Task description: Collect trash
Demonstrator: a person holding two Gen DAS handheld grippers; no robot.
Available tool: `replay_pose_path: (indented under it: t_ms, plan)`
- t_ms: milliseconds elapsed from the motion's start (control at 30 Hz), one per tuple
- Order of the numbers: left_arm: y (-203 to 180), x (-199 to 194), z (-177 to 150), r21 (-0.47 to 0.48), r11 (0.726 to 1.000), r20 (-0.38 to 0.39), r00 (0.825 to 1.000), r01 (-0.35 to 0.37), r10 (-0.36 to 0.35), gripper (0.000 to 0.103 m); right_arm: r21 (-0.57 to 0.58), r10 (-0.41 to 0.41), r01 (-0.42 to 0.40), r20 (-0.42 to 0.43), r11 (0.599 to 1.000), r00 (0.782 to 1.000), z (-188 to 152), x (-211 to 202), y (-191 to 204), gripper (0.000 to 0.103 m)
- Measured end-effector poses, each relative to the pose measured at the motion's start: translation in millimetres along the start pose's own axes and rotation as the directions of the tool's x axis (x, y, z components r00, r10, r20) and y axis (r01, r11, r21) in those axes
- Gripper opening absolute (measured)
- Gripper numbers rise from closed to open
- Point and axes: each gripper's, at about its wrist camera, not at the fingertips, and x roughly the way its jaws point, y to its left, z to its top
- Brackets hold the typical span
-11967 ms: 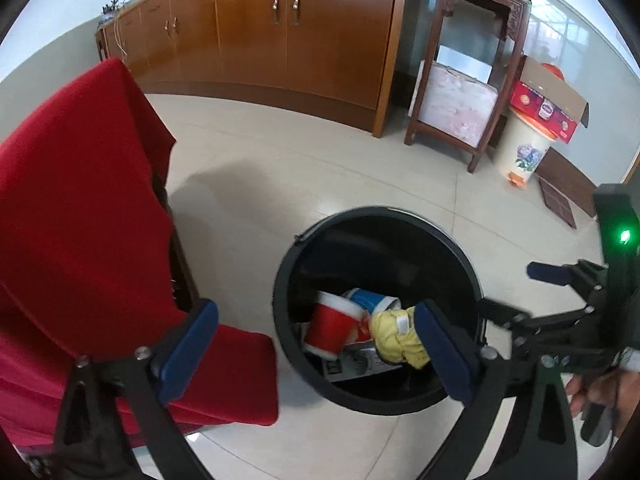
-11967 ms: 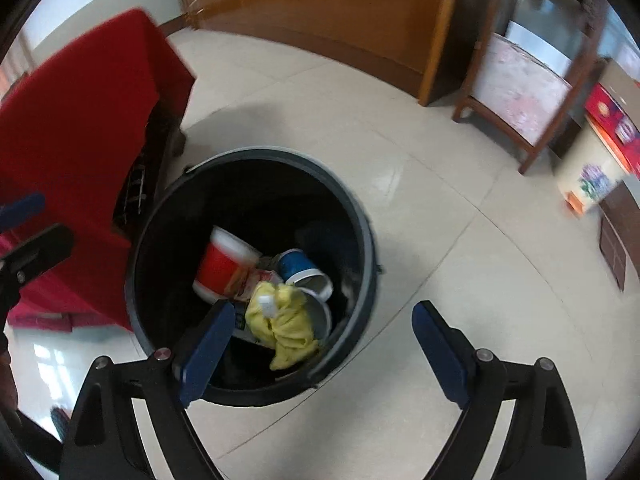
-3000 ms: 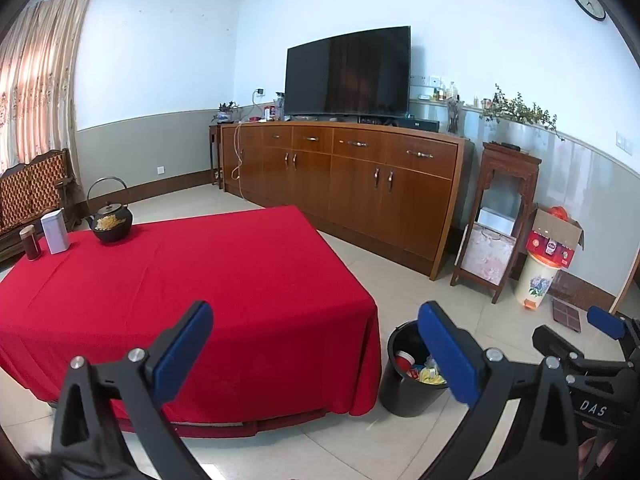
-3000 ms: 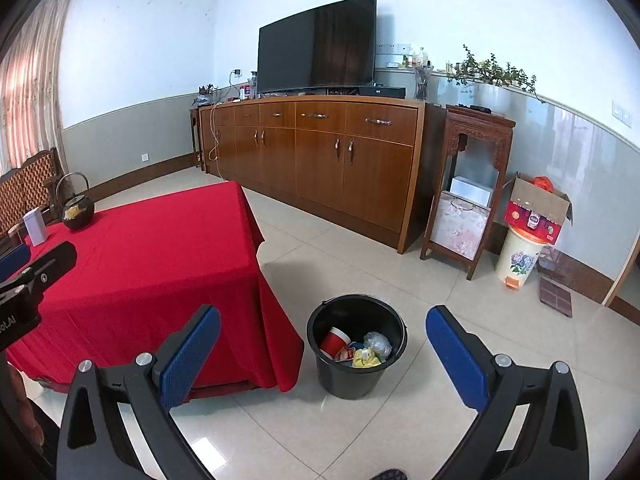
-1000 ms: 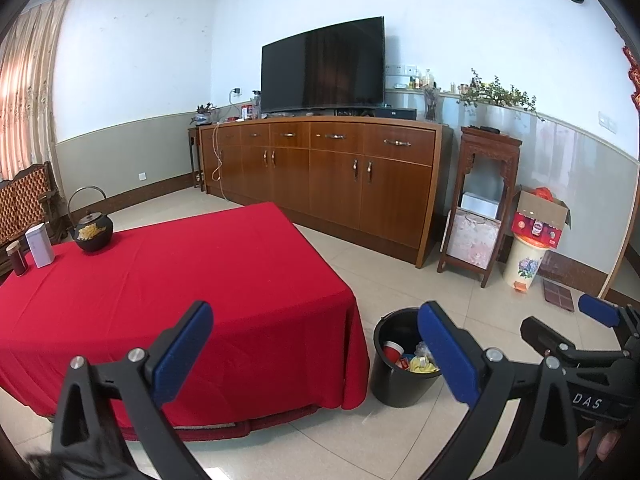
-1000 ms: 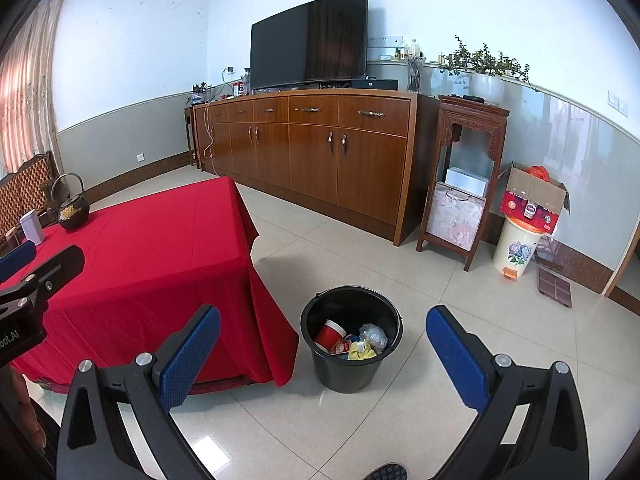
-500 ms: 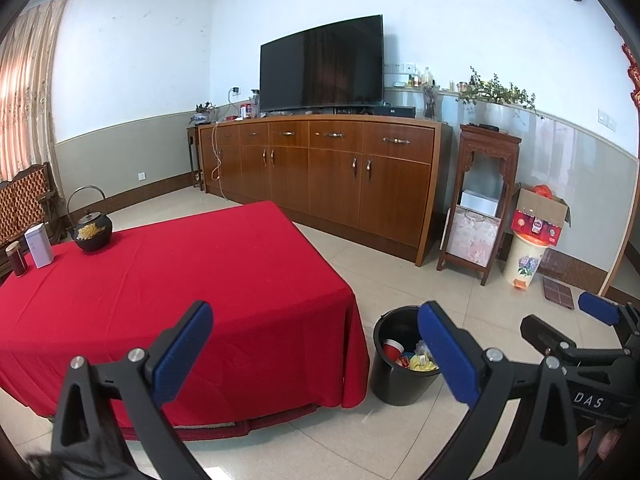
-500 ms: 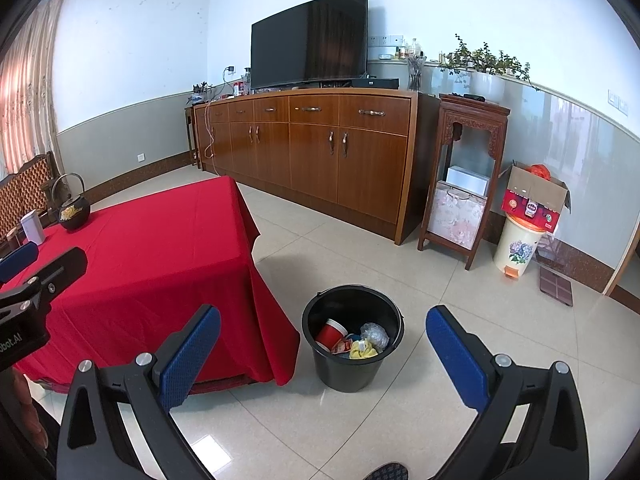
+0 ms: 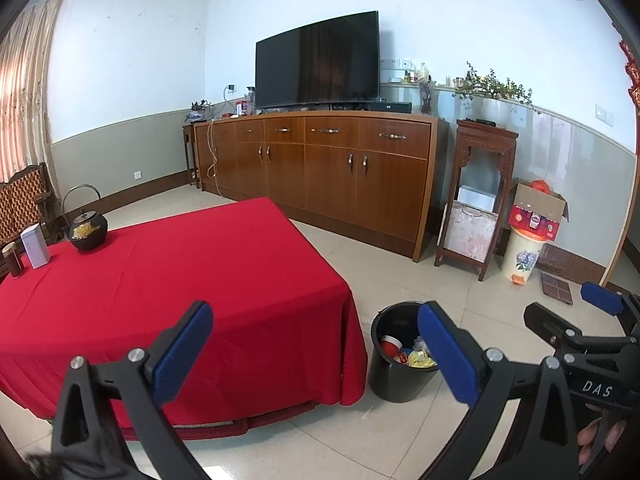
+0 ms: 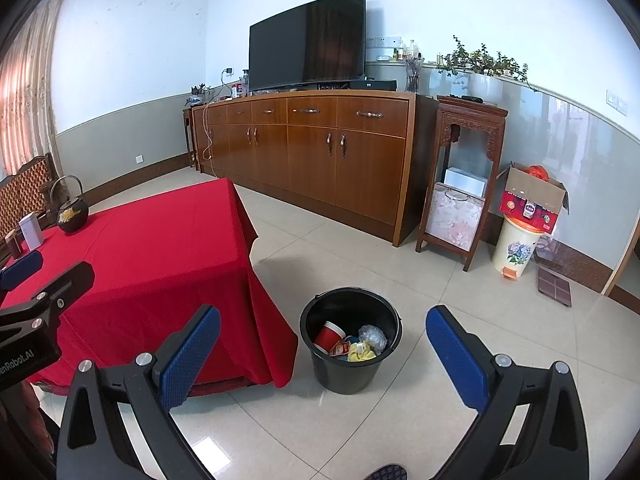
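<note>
The long brown wooden sideboard (image 10: 304, 148) stands along the far wall and carries a black flat television (image 10: 308, 56). Nearer and to the left is the surface draped in a red cloth (image 10: 152, 248); a black iron kettle (image 10: 72, 210), a white rectangular tin (image 10: 31, 233) and a dark brown jar (image 10: 14, 243) stand at its far left end. On the tiled floor (image 10: 400, 280), just right of the cloth's near corner, stands the round black plastic bucket (image 10: 351, 368). It holds the collected trash: a red paper cup (image 10: 328, 336), a crumpled yellow wrapper (image 10: 360, 352) and a clear crumpled plastic bag (image 10: 373, 336). The left tongs (image 9: 316, 352) and the right tongs (image 10: 322, 358) are both released, blue pads spread wide, grasping nothing, held well above and short of the bucket.
</note>
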Motion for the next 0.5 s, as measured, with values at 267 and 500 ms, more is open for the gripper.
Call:
replay_pose_path:
  t_ms: [267,500]
  plan:
    - [1.0,0.4,-1.4,0.000,1.000,0.007,1.000,-0.011,0.011,0.103,0.003,-0.001,0.001,0.000,1.000,1.000,0.9,-0.1,-0.1,0.103]
    - [1.4,5.7,-3.7,0.001,1.000,-0.004,1.000,0.014,-0.014,0.103,0.003,-0.003,0.003,0.003,1.000,1.000,3.8,-1.6,-1.4,0.103]
